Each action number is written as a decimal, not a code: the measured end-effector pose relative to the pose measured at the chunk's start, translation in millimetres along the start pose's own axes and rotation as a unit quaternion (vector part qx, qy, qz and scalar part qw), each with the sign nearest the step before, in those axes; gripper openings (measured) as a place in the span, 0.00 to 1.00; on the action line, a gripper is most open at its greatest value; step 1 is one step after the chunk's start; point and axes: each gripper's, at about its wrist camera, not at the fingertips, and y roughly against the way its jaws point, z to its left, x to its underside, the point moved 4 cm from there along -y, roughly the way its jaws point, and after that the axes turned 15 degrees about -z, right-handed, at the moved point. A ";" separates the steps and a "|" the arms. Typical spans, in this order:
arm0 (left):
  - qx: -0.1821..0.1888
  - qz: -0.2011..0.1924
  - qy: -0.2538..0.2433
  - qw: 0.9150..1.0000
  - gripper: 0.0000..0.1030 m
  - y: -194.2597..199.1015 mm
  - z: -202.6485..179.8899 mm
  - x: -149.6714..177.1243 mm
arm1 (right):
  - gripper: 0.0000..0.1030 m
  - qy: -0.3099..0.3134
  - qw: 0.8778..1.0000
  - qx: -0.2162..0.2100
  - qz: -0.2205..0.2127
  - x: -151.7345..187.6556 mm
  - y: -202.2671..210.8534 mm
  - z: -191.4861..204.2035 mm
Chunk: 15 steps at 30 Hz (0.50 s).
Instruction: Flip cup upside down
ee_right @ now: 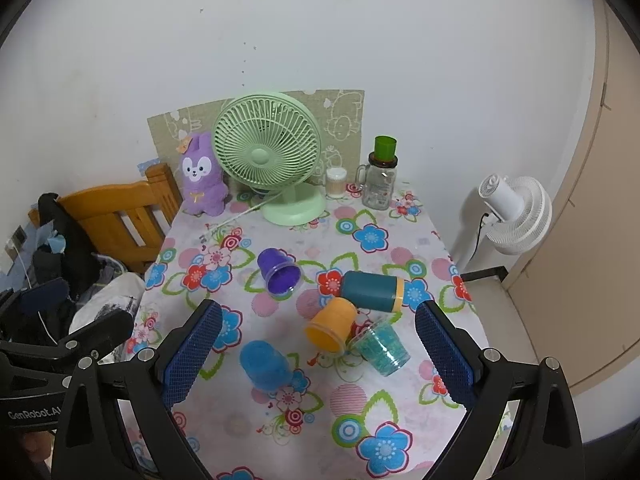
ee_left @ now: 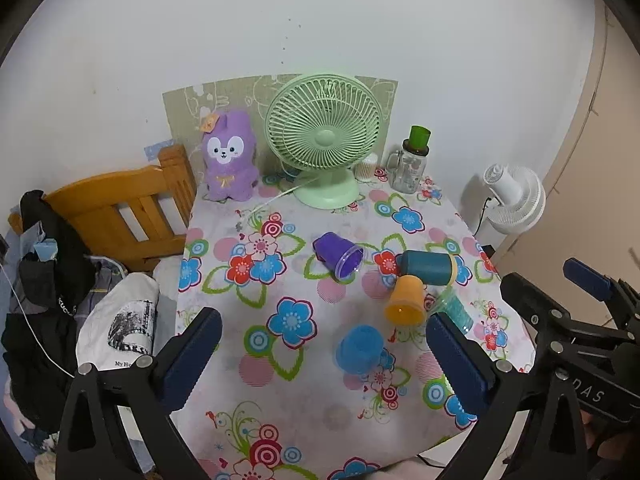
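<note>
**Cups on worktop — one flipped, four left on sides**

Left tool (ee_left: 324, 354) spread wide, nothing between pads, hovering over near worktop (ee_left: 224, 364) edge. Blue cup (ee_left: 360, 349) just ahead of it, base up, mouth down on cloth — judged already inverted, i.e. done.

Further back, left to right: purple cup (ee_left: 339, 257) on its side, mouth toward camera; orange cup (ee_left: 405, 300) on its side, mouth toward camera; dark teal cup w/ yellow rim band (ee_left: 429, 267) on its side behind orange, apparently touching it; clear teal-patterned cup (ee_right: 383, 347) tipped over just right of orange, partly hidden by a pad in left view.

Right tool (ee_right: 318, 354) also released, empty, above same cluster.

Count — 5 cups: 1 flipped, 4 lying down, so approx. early stage. Also 1 green desk fan (ee_left: 323, 136), 1 purple plush (ee_left: 229, 156), 1 glass jar w/ green top (ee_left: 412, 164), 1 white fan (ee_left: 516, 200) off worktop at right.
</note>
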 end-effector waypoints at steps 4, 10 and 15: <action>0.001 0.006 0.006 1.000 1.00 -0.9 2.7 2.8 | 0.96 0.002 1.000 0.000 0.003 1.8 0.5 0.3; -0.001 0.008 0.007 1.000 1.00 0.5 4.5 4.4 | 0.96 0.003 1.000 0.000 0.006 2.8 0.7 2.1; -0.007 0.008 0.003 1.000 1.00 2.5 6.7 5.2 | 0.96 0.003 1.000 -0.002 0.010 3.0 0.6 4.1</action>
